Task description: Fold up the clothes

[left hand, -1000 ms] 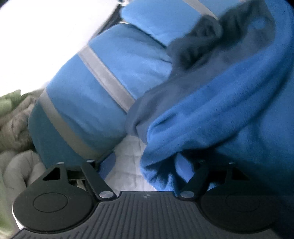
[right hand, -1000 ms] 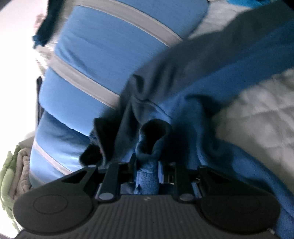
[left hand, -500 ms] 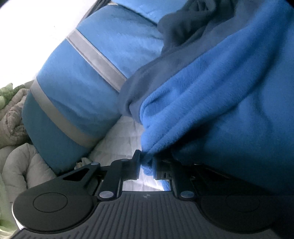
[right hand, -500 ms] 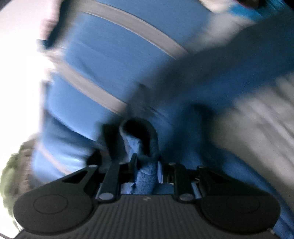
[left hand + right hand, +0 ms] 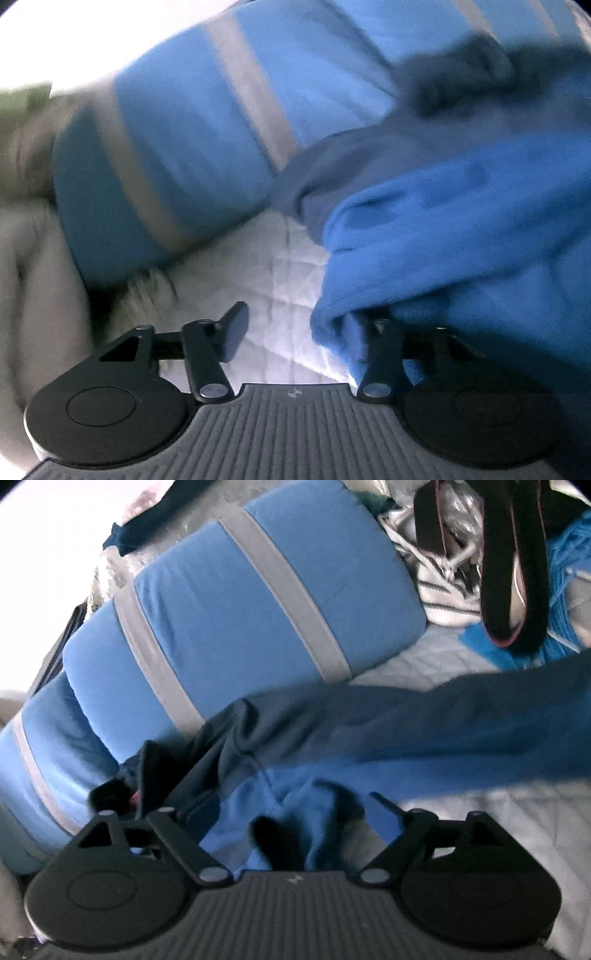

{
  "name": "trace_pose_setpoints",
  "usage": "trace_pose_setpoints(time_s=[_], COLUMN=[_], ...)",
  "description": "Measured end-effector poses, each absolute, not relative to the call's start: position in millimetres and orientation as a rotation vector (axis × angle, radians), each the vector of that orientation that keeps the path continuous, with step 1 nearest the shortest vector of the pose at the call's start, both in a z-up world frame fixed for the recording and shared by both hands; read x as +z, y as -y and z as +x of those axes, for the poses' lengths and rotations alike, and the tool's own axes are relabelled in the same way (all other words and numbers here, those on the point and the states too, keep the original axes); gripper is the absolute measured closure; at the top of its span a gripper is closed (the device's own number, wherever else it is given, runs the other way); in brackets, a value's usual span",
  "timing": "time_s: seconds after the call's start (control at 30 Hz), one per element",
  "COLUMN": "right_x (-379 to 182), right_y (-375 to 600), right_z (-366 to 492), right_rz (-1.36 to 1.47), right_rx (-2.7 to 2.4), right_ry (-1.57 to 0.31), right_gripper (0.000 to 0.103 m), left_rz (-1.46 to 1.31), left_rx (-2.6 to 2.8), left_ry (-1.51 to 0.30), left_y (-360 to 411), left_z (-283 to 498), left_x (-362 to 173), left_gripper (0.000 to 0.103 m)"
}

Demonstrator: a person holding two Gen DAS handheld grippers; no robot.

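While both claws have just been opening, the left claw gapes half-wide with fleece draped at 3 o'clock, unpinched, and the right claw gapes wide, fleece loose between, trailing toward 2 o'clock across the bed.

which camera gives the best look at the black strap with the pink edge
The right wrist view. The black strap hangs sharp and unobstructed at upper right, above the white quilt. The left wrist view doesn't show it at all, only the blue fleece garment and striped pillows.
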State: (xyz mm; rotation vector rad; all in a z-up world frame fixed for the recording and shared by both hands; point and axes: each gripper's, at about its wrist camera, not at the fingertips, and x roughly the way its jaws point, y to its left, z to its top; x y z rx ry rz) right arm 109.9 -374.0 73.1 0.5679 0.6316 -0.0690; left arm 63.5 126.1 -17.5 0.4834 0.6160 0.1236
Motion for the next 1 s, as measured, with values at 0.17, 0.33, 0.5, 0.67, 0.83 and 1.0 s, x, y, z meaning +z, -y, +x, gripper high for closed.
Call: trace_pose_setpoints(time_s=[0.17, 0.33, 0.5, 0.67, 0.83, 1.0], right_x=[36.2, 14.5, 13.2, 22.6, 20.3, 41.6], right_y=[392.2, 395.3, 396.1, 387.1, 383.0, 371.2], right_z=[142.5, 163.3, 176.3, 187.5, 190.1, 165.0], right_rz=[0.666, 0.674, 0.651, 0.511, 0.494, 0.495], right_rx=[-0.048, -0.001, 0.006, 0.002, -0.067, -0.159], right_ry=[-0.780, -0.838, -0.766, -0.715, -0.797, -0.731], right_gripper=[0.015, 0.038, 0.094, 0.094, 0.059, 0.010], left_rz=[0.172, 0.016, 0.101, 0.086, 0.127, 0.211], left_rx=[0.072, -0.001, 0.040, 0.048, 0.051, 0.065], left_ry=[-0.681, -0.727, -0.696, -0.708, -0.702, -0.691], left_y=[-160.5, -171.7, -158.6, -163.0, -159.4, -152.1], left_z=[66.8, 69.3, 76.1, 79.3, 77.9, 75.3], left_x=[-12.6, -9.0, -6.5, -6.0, -6.4, -6.4], left_gripper=[0.047, 0.082, 0.089, 0.089, 0.087, 0.078])
